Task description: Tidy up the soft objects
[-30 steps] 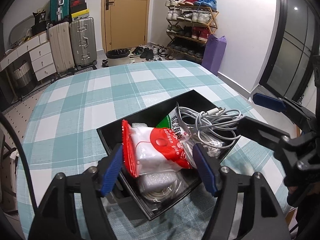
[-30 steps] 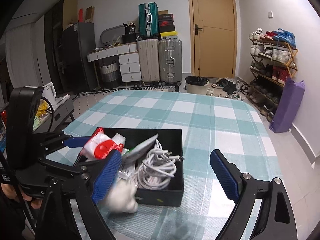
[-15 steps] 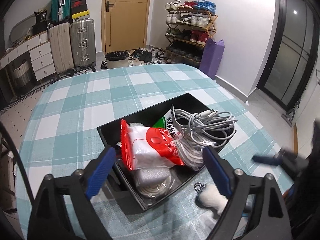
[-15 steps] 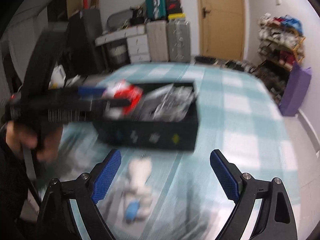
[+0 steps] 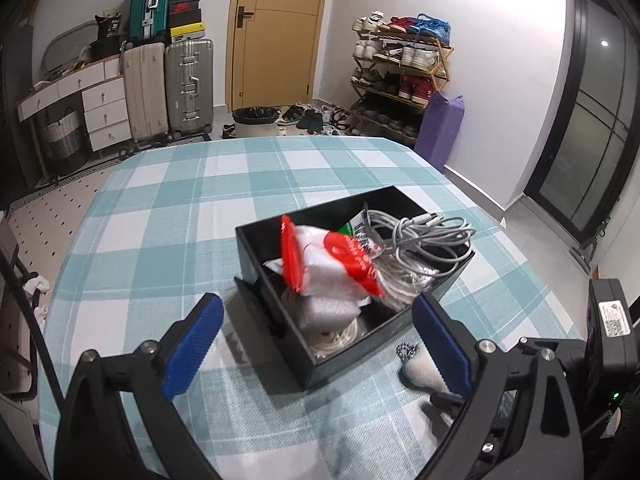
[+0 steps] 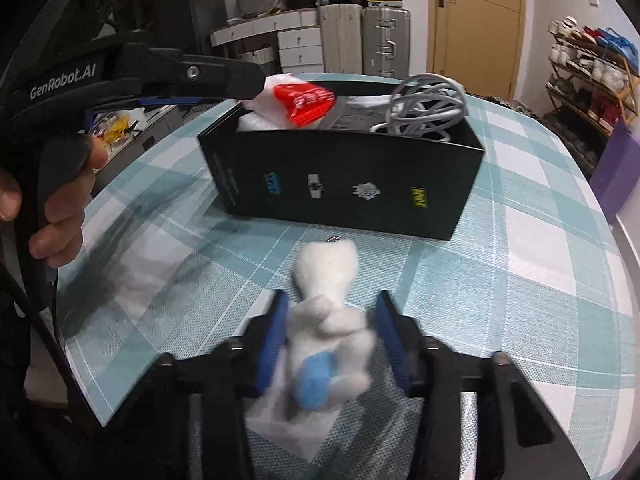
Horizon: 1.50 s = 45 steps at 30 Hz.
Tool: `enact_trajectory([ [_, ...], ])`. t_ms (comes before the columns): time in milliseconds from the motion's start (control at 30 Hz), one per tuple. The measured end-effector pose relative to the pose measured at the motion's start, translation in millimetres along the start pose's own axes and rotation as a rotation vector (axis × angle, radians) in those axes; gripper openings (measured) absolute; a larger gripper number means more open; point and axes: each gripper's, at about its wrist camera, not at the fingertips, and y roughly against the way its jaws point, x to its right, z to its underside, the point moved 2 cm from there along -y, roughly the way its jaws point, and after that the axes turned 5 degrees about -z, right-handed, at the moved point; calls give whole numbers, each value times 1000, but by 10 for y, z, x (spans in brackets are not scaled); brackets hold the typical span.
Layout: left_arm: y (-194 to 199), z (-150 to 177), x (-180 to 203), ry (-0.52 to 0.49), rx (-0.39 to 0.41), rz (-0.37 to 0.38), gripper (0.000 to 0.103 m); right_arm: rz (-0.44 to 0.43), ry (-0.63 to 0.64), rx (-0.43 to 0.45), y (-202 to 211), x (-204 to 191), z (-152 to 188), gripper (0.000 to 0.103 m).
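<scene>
Down on the checked surface (image 6: 540, 240), a white plush toy (image 6: 332, 320) with a blue patch lies just in front of the black box (image 6: 344, 184), its head end with a small metal ring pointing toward the box wall and stopping a little short of it. The right claw (image 6: 332, 344) is lowered around the toy's body, one blue pad on each side; the pads (image 6: 272, 340) sit close to the fluff but are not plainly pressing it, so the claw reads as part-way spread around the toy rather than pinching it. The lower part of the toy is blurred. From the left wrist view the same toy (image 5: 420, 366) shows beside the box's near corner, partly hidden behind a blue finger. The left claw (image 5: 316, 340) hovers over the near end of the black box (image 5: 280, 320), its fingers wide apart and holding nothing. Inside the box, a red-and-white packet (image 5: 332, 264) stands tilted against a coil of grey cable (image 5: 420, 248), with a foam-wrapped bundle (image 5: 328, 312) lying lower down. In the right wrist view the left claw's body crosses the upper left, gripped by a bare hand (image 6: 56, 208).
</scene>
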Motion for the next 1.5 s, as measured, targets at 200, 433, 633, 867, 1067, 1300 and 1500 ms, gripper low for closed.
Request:
enact_trajectory([
  [200,56,72,-54,10,4,-21,96,-9,15,77,207,-4,-80,34],
  [433,105,78,-116,18,23,-49,96,-11,26,206,578,-31,-408,34],
  [633,122,46,-146,30,37,-75,96,30,-8,285,569,57,-877,34],
  [867,77,7,-204,54,38,-98,96,45,-39,267,126,171,-1298,34],
  [1067,5,9,-227,60,25,-110,96,69,-34,228,-190,230,-1340,35],
  [1300,19,25,-201,51,32,-110,96,87,2,270,-57,193,-1281,61],
  [1500,150,75,-70,18,95,-91,103,111,-11,334,340,231,-1083,87],
])
